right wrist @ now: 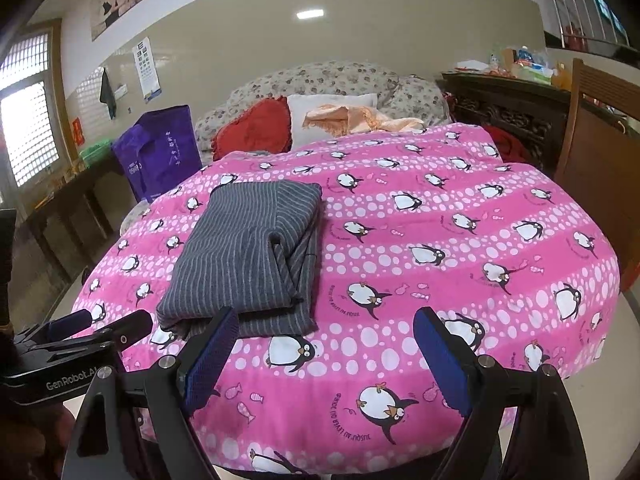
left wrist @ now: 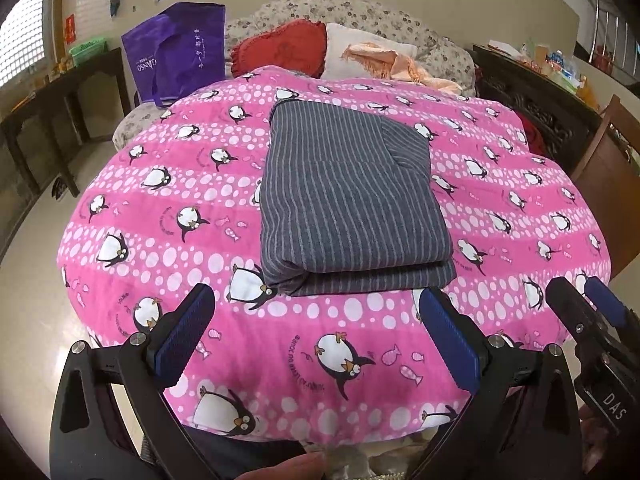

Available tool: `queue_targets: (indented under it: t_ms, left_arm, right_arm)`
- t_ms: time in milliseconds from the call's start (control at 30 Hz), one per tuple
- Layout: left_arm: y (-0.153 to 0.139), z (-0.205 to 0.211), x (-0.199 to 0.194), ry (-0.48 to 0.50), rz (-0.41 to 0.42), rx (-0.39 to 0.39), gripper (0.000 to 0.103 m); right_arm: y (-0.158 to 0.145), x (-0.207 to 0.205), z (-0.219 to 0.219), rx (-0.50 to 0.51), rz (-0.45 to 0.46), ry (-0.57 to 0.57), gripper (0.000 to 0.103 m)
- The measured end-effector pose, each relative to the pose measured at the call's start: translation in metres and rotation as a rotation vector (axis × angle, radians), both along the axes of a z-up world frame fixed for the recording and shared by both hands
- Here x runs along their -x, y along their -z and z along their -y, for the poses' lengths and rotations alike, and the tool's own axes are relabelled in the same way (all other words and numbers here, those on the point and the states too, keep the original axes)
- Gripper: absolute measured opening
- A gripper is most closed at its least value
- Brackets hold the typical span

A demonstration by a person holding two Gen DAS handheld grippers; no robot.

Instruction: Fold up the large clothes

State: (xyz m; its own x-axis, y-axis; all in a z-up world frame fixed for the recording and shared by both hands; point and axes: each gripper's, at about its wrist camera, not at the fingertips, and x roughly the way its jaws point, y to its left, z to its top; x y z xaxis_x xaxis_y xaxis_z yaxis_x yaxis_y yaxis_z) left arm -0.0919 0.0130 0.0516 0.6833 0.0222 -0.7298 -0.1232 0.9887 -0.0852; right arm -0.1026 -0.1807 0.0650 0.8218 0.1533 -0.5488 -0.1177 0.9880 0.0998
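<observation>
A grey striped garment [left wrist: 348,196] lies folded into a thick rectangle on the pink penguin blanket [left wrist: 168,208]. My left gripper [left wrist: 316,300] hovers just short of the garment's near edge, open, with nothing between its blue pads. In the right wrist view the same garment [right wrist: 248,256] lies left of centre on the blanket [right wrist: 440,216]. My right gripper [right wrist: 326,320] is open and empty over the near part of the blanket, its left fingertip close to the garment's near corner. Each gripper shows at the edge of the other's view: the right gripper [left wrist: 580,292] and the left gripper [right wrist: 104,322].
Behind the blanket stands a floral sofa [left wrist: 360,16] with a red cushion [left wrist: 280,50], a white pillow [left wrist: 360,52] and a peach cloth [left wrist: 396,64]. A purple bag [left wrist: 176,54] sits at the left. A dark sideboard [right wrist: 508,108] and a wooden chair [right wrist: 600,140] are at the right.
</observation>
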Motion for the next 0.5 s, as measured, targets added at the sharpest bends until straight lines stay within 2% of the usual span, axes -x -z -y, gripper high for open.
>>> queue_targets:
  t_ms: [333, 500]
  left_arm:
    - [0.0026, 0.0022, 0.0014, 0.011, 0.004, 0.015, 0.102]
    - [0.0019, 0.0032, 0.0044, 0.008, 0.024, -0.002, 0.102]
  right_arm:
    - [0.0039, -0.0006, -0.0012, 0.0, -0.012, -0.009, 0.087]
    - [0.0048, -0.001, -0.0016, 0.003, -0.014, -0.012, 0.087]
